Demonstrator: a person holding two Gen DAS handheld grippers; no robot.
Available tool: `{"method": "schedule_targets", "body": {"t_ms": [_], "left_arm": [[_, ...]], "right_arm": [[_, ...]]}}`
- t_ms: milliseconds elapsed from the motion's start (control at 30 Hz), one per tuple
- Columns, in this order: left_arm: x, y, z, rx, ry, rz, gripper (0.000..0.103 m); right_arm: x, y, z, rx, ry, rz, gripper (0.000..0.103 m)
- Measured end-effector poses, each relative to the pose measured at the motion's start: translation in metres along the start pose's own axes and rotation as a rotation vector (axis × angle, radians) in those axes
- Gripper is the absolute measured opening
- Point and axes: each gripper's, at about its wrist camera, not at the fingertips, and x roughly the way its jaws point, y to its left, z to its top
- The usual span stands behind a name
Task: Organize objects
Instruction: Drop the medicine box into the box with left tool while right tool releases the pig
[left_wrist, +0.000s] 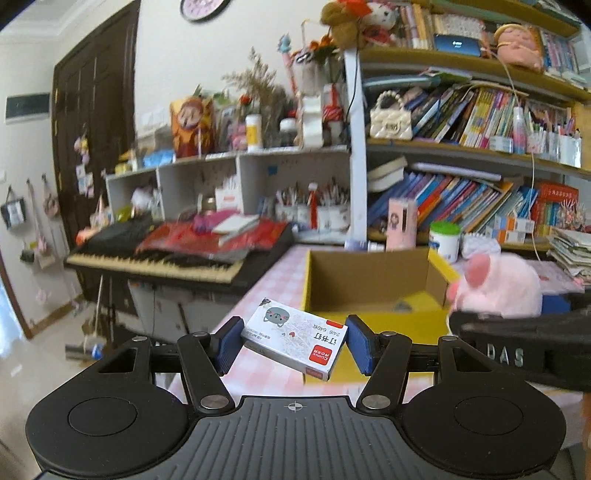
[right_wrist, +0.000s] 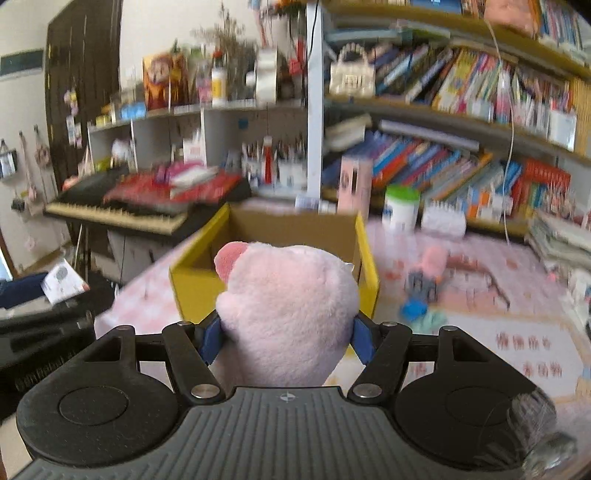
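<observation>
Left gripper is pinching a small staple box by its ends, tilted and hanging over the surface just short of the yellow carton's near wall, while the right gripper is squeezing a pink plush right in front of the same carton. Both hands are crowding one opening, so they could bump there. That skewed box could also slip out, since only its ends are held — and the plush could snag the rim.
</observation>
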Motion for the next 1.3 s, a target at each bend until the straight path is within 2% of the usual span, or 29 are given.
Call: {"method": "schedule_targets", "body": {"t_ms": [167, 267, 433, 600, 867, 1033, 1167, 1300], "left_arm": [[0.027, -0.007, 0.023, 0.006, -0.035, 0.001, 0.059], [0.050, -0.016, 0.033, 0.008, -0.037, 0.004, 0.059], [0.086, -0.033, 0.036, 0.020, -0.010, 0.008, 0.059], [0.119, -0.047, 0.031, 0.038, 0.051, 0.017, 0.059], [0.166, -0.058, 0.021, 0.057, 0.194, 0.027, 0.059], [0.182, -0.059, 0.015, 0.044, 0.263, 0.024, 0.059], [0.193, -0.066, 0.009, 0.088, 0.310, 0.026, 0.059], [0.200, -0.065, 0.006, 0.062, 0.335, 0.019, 0.060]], "right_arm": [[0.025, -0.012, 0.034, -0.031, -0.090, -0.011, 0.065], [0.048, -0.021, 0.048, -0.035, -0.092, -0.020, 0.065], [0.094, -0.039, 0.059, -0.052, -0.034, -0.021, 0.065], [0.135, -0.046, 0.059, -0.094, 0.025, -0.001, 0.065], [0.202, -0.046, 0.048, -0.194, 0.241, 0.072, 0.065], [0.218, -0.045, 0.053, -0.239, 0.251, 0.098, 0.065], [0.229, -0.045, 0.062, -0.227, 0.264, 0.118, 0.065], [0.239, -0.043, 0.068, -0.228, 0.278, 0.139, 0.065]]}}
